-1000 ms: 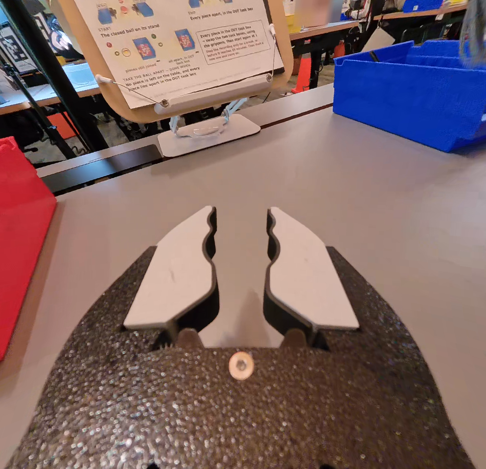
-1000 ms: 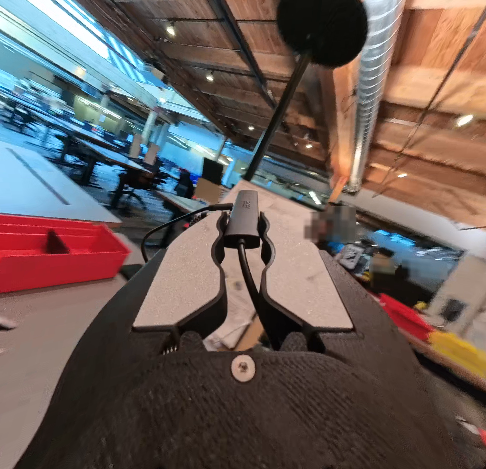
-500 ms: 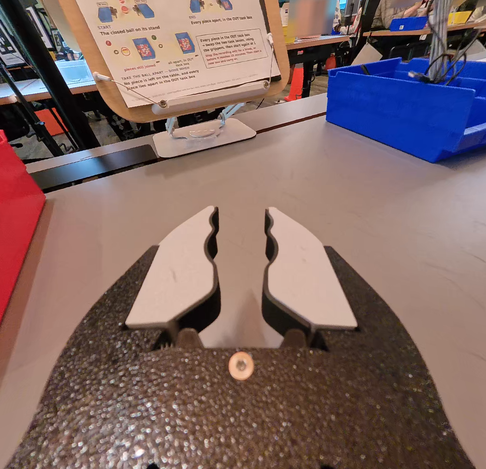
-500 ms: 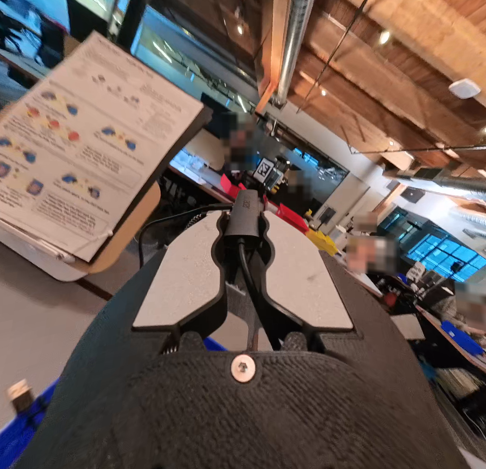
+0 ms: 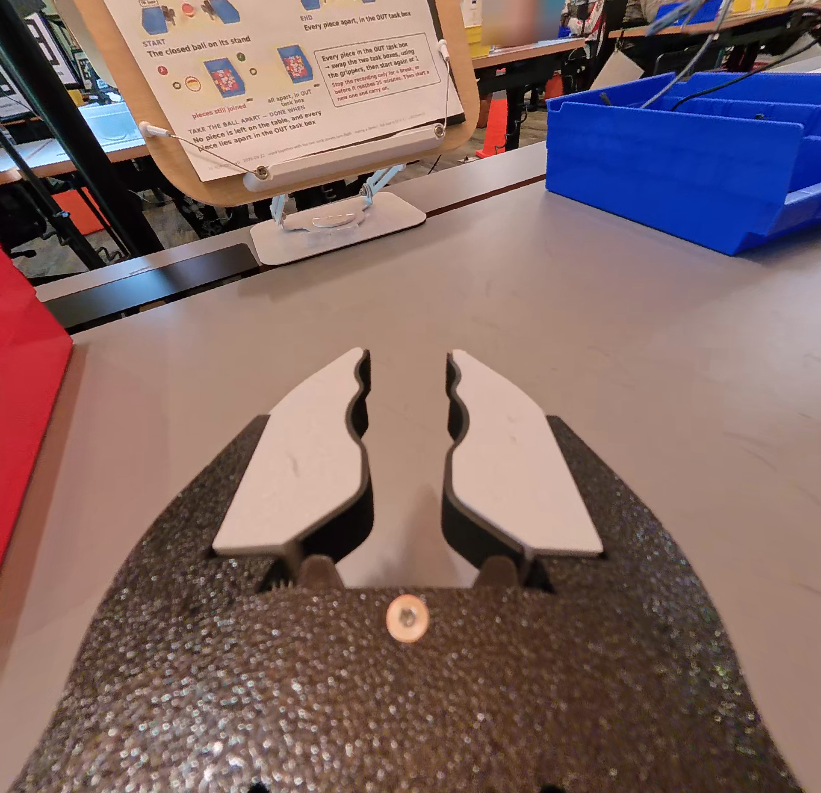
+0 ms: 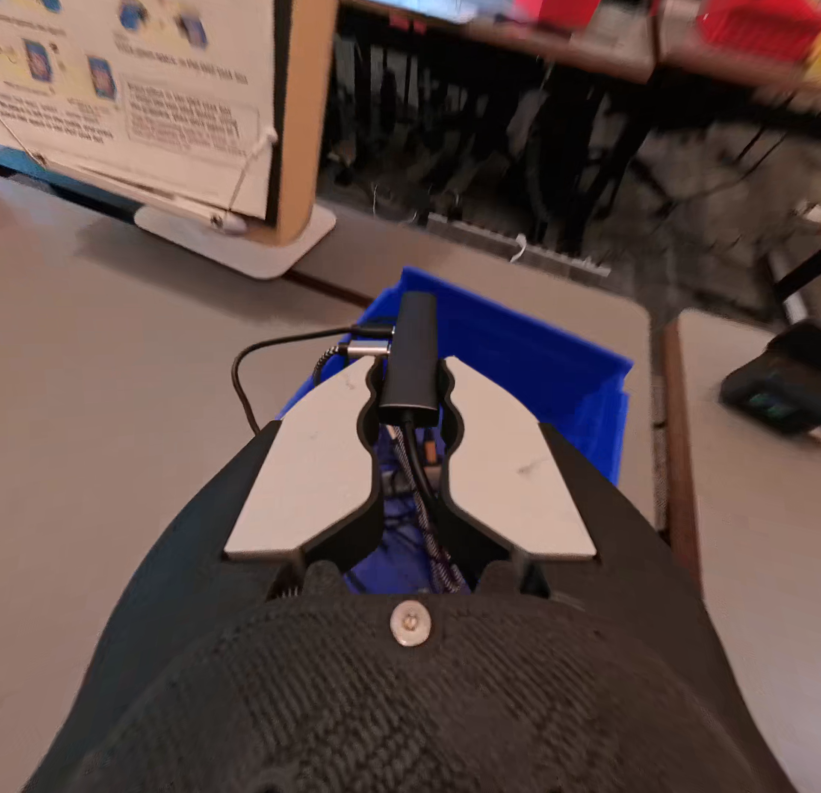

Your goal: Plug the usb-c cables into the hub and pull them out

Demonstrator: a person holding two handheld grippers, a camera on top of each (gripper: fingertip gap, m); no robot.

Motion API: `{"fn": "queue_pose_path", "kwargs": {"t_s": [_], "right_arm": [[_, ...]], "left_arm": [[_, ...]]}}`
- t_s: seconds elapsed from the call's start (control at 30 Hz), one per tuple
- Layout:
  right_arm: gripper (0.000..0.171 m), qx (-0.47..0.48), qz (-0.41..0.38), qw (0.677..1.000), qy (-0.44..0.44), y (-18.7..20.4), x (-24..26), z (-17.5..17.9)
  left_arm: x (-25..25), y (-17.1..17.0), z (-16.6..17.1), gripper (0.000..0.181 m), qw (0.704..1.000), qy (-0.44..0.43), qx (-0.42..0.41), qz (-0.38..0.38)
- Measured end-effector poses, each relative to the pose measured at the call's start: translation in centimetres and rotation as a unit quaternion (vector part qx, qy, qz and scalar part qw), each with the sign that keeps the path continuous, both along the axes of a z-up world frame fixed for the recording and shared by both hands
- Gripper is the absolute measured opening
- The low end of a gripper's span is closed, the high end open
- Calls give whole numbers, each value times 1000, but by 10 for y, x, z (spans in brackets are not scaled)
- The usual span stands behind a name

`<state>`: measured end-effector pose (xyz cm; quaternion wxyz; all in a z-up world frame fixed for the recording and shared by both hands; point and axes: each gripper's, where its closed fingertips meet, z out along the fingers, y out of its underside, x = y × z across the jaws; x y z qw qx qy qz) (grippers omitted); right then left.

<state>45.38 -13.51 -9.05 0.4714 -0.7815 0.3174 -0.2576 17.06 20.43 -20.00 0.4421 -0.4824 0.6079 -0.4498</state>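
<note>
**Hub held over the blue bin**

The dark hub [image 6: 408, 363] is clamped in the right gripper [image 6: 408, 371] jaws above the blue bin [image 6: 524, 349], with 2 cables [image 6: 368, 340] plugged into its left side. The left gripper [image 5: 406, 358] hovers over the grey worktop [image 5: 577, 327], jaws parted and empty.

Only readable text is on the printed instruction sheet [image 5: 275, 60] clipped to the wooden board stand [image 5: 462, 105]: headings, captions under small pictures, a boxed note with red lines, a circled number at top; wording not repeated here. Same sheet [image 6: 133, 74] in right wrist view is too blurred to read. Left of the stand, a black-and-white marker tag [image 5: 44, 47], partly cut off.
</note>
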Motion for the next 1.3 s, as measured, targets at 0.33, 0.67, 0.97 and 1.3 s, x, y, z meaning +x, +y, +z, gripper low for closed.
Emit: {"fn": "queue_pose_path", "kwargs": {"t_s": [0.33,0.67,0.97,1.3], "right_arm": [[68,-30,22,993,111,-43,-25,-41],[93,0,-116,993,-25,-124,-108,-55],[104,66,-210,975,-37,-170,-96,-63],[95,138,-250,957,-50,-211,-97,-52]], "left_arm": [[1,-8,-5,32,999,15,27,-11],[16,-104,-1,39,994,58,-33,-91],[92,-283,16,70,973,135,-19,-188],[187,-314,-24,69,978,201,-30,-44]]}}
